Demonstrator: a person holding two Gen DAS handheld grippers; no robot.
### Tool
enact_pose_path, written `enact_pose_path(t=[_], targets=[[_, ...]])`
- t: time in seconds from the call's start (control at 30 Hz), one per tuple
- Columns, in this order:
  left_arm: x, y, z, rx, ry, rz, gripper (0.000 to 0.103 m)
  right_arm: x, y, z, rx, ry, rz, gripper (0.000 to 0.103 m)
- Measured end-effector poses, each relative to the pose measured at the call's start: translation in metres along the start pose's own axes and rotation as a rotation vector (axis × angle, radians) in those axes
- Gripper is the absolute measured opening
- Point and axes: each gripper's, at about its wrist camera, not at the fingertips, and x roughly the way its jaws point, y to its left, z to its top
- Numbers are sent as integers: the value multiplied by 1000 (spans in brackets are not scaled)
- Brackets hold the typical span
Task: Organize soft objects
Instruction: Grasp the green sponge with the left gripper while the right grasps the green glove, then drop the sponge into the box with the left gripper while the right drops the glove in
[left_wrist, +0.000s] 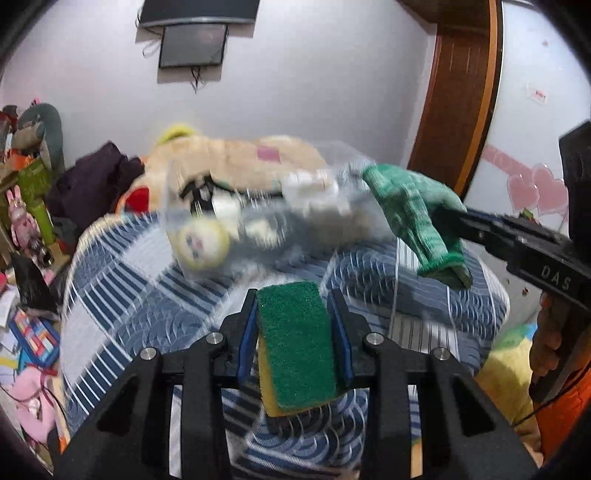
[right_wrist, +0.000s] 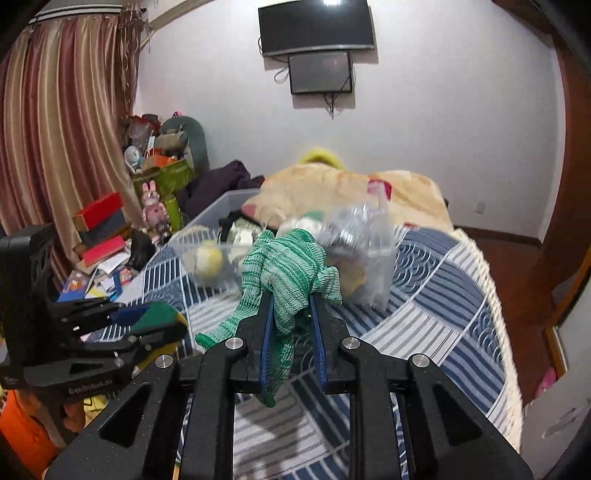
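Note:
My left gripper (left_wrist: 295, 295) is shut on a green-and-yellow sponge (left_wrist: 297, 343) and holds it above the blue patterned bedspread (left_wrist: 147, 295). My right gripper (right_wrist: 291, 295) is shut on a green knitted glove (right_wrist: 284, 273), which hangs over its fingers; the glove also shows in the left wrist view (left_wrist: 410, 214). Ahead of both, a clear plastic bin (right_wrist: 295, 240) sits on the bed with several soft items inside, among them a yellow ball (right_wrist: 208, 260). The bin is blurred in the left wrist view (left_wrist: 258, 210). The left gripper with the sponge shows at left in the right wrist view (right_wrist: 159, 317).
A beige plush blanket (right_wrist: 351, 188) and dark clothing (right_wrist: 221, 184) lie behind the bin. Boxes, books and toys (right_wrist: 110, 236) crowd the floor left of the bed by a curtain. A wooden door (left_wrist: 454, 99) stands at the right. Screens (right_wrist: 317, 48) hang on the far wall.

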Motion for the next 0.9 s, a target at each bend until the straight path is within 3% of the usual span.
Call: enact_pose_path(t=[0.27, 0.47, 0.9], targets=[[-1, 13, 56, -37, -130, 24, 36, 3, -6, 34, -9, -84, -36, 17], [16, 24, 82, -53, -163, 41, 36, 24, -3, 53, -25, -100, -39, 17], [98, 56, 89, -105, -27, 63, 36, 98, 13, 50, -77, 46, -8, 17]])
